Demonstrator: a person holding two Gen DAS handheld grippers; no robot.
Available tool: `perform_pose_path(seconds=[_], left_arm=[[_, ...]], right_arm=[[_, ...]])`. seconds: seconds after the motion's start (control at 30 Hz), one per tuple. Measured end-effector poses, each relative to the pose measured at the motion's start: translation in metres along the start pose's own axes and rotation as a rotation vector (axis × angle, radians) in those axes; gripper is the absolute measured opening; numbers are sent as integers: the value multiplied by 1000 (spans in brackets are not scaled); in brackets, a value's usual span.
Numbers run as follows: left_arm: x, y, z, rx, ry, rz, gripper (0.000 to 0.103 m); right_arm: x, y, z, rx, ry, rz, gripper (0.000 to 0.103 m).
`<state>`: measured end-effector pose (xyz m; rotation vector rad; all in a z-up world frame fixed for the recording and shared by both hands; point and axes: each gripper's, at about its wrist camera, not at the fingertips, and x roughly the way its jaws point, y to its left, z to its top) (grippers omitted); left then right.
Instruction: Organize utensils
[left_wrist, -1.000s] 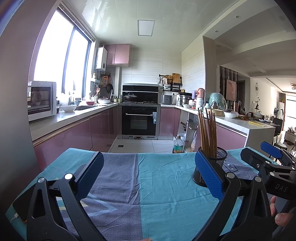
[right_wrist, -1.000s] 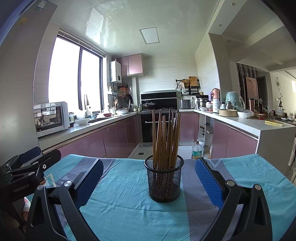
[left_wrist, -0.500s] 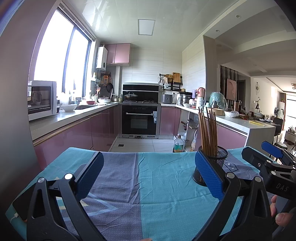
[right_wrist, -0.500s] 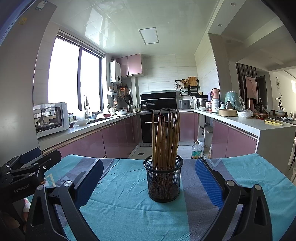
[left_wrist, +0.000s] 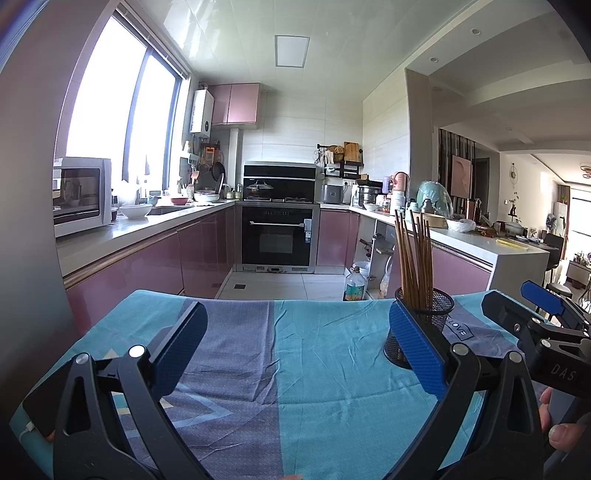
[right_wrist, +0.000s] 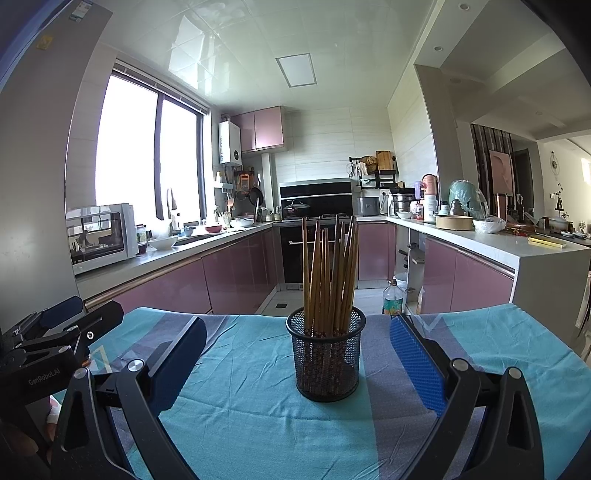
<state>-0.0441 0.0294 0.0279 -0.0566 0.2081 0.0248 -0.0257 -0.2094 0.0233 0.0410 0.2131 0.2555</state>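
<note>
With both sets of jaws spread wide and holding nothing, I see the right gripper (right_wrist: 297, 354) lined up on the black wire-mesh cup (right_wrist: 326, 356), which stands upright ahead of the fingertips, centred in the gap and touching neither pad. Cup is round, open lattice, sitting on a wrinkled teal-and-purple woven tablecloth (right_wrist: 255, 387). It holds a bundle of thin brown chopsticks (right_wrist: 328, 273), wood or bamboo by the look, fanned slightly and leaning on the rim. Count is hard to make out; lower ends blur behind the mesh.

From the left gripper (left_wrist: 295, 347) the same cup (left_wrist: 432, 306) sits just beyond the right-side finger, whose ribbed blue pad (left_wrist: 415, 349) hides the cup's lower near side. Only cloth lies between these fingers. At far right I see the other gripper's black body (left_wrist: 535, 332), cut off by the frame, plus a fingertip or two of the hand holding it.
</note>
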Motion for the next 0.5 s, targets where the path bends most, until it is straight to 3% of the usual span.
perform_pose_path(seconds=[0.3, 0.4, 0.5], left_arm=[[2, -1, -3, 21, 17, 22, 97], [13, 4, -5, 9, 79, 23, 97], [29, 13, -11, -5, 166, 35, 97]], right_arm=[[4, -3, -2, 0, 22, -3, 96], [9, -15, -4, -9, 62, -35, 96], [27, -45, -11, -4, 177, -109, 96]])
